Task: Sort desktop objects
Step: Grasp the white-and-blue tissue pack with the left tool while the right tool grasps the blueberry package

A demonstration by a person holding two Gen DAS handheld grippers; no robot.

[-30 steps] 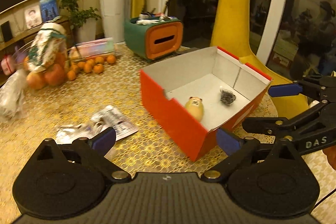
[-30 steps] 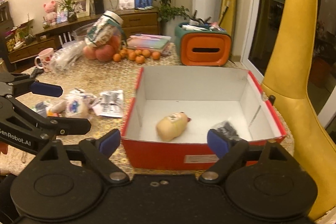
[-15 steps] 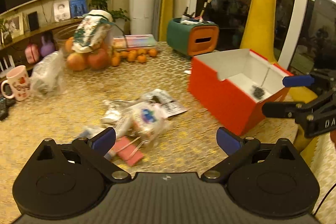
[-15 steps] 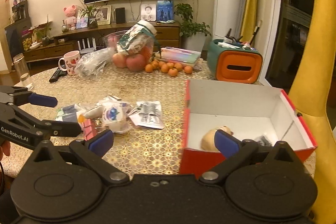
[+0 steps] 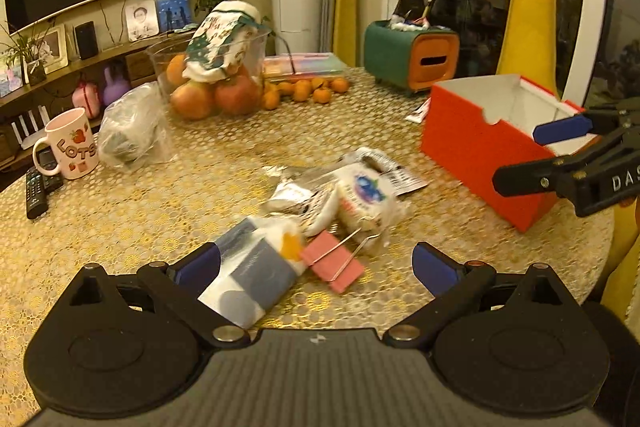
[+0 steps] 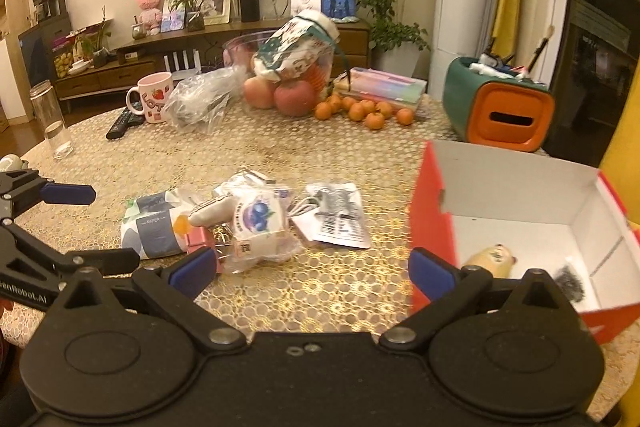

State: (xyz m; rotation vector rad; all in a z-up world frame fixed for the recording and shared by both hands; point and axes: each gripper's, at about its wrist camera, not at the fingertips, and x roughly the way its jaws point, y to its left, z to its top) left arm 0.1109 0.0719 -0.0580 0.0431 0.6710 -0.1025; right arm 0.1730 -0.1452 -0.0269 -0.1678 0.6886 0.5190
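Observation:
A heap of small items lies mid-table: a blue-white tissue pack [image 5: 256, 263], a pink binder clip [image 5: 332, 261], a wrapped blueberry snack [image 5: 366, 197] and a flat barcode packet [image 6: 340, 217]. The red box [image 5: 476, 147] stands at the right; it holds a small yellow figurine [image 6: 490, 259] and a dark clump [image 6: 570, 281]. My left gripper [image 5: 316, 265] is open and empty, just in front of the tissue pack and clip. My right gripper [image 6: 312, 269] is open and empty, between the heap [image 6: 256, 223] and the box [image 6: 432, 211].
A fruit bowl with apples [image 5: 216, 87], small oranges [image 5: 308, 89], a pink mug [image 5: 70, 143], a remote [image 5: 38, 193], a plastic bag [image 5: 132, 129] and a green-orange organizer [image 5: 412, 57] stand at the back. A glass bottle [image 6: 52, 119] stands at the left edge.
Both grippers have swung left from the red box toward the heap of items. The box now sits at the right of both views. Both stay open and empty.

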